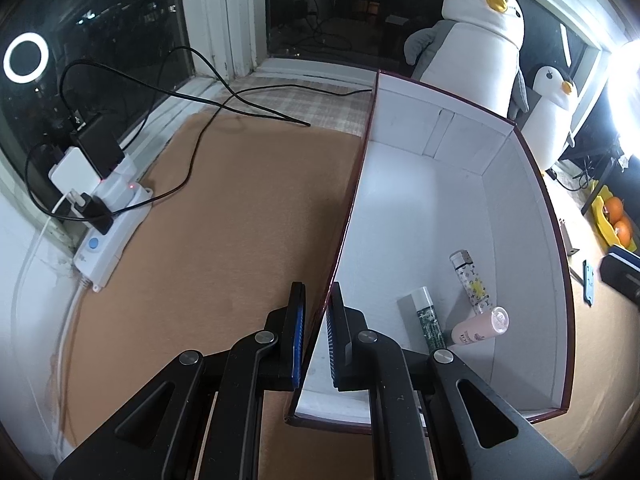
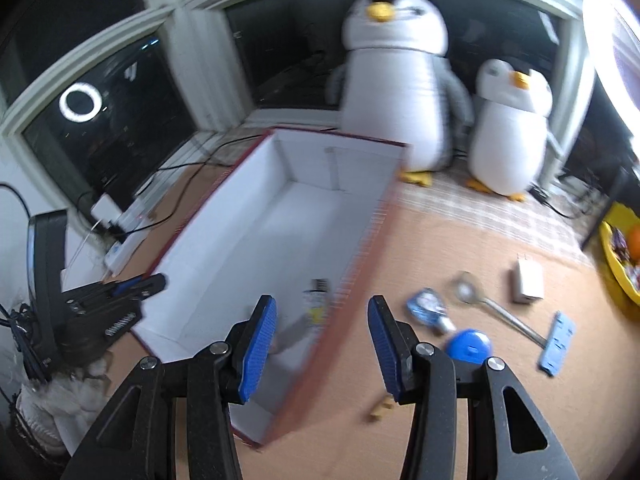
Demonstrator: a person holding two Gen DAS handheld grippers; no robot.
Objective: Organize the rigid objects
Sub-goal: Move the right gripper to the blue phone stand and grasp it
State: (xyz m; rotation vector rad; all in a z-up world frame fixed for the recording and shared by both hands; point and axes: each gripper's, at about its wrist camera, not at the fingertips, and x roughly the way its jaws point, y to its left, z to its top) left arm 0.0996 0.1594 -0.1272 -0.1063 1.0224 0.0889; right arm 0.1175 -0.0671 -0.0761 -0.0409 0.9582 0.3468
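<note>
A long red box with a white inside (image 1: 520,208) lies on the brown mat. My left gripper (image 1: 318,292) is shut on its left wall near the close corner. A patterned lighter (image 1: 470,280), a green and white tube (image 1: 428,320) and a small pink bottle (image 1: 480,326) lie in the box's near end. My right gripper (image 2: 322,304) hovers open over the box's (image 2: 224,208) right wall, nothing pressed between its pads. To its right on the mat lie a small blue bottle (image 2: 430,310), a metal spoon (image 2: 492,312), a blue round tape measure (image 2: 468,346), a white charger (image 2: 528,280) and a flat blue piece (image 2: 558,342).
A power strip with plugs and black cables (image 1: 108,216) sits left of the box by the window. Two plush penguins (image 2: 396,80) stand behind the box. A yellow bowl with oranges (image 2: 616,272) is at far right. A small wooden piece (image 2: 382,408) lies near my right fingers.
</note>
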